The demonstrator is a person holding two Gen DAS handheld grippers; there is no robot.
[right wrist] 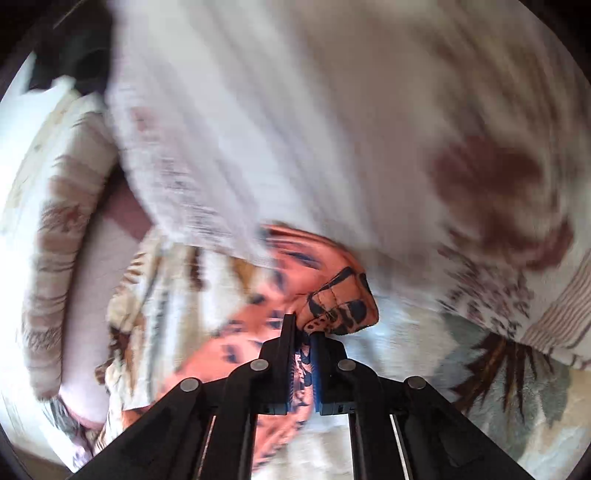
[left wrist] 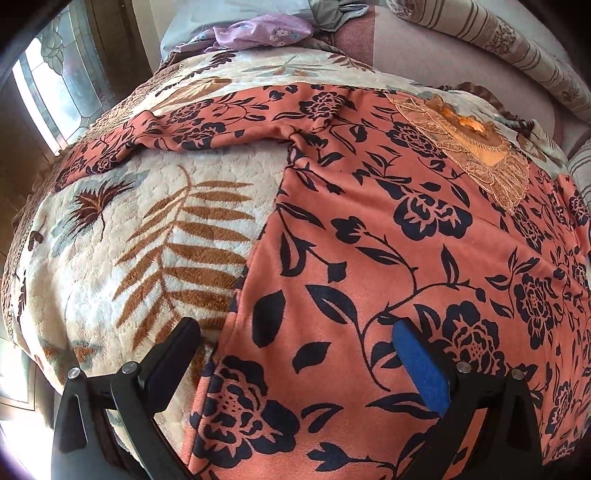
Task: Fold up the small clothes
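A salmon-pink garment with a dark navy flower print [left wrist: 388, 229] lies spread on a cream blanket with brown leaf patterns [left wrist: 147, 229]. It has a lace neckline patch [left wrist: 476, 147] at the upper right and a sleeve [left wrist: 177, 129] stretching left. My left gripper [left wrist: 295, 328] is open and hovers over the garment's lower left edge, one finger over the blanket, one over the cloth. My right gripper [right wrist: 303, 328] is shut on a bunched end of the pink garment [right wrist: 340, 295] and holds it above the blanket. The right wrist view is motion-blurred.
A purple floral cloth [left wrist: 258, 31] and a pale blue pillow [left wrist: 207, 18] lie at the far end of the bed. Striped rolled bedding [left wrist: 491, 40] sits at the upper right; it also fills the top of the right wrist view [right wrist: 295, 110]. A window [left wrist: 48, 88] is at left.
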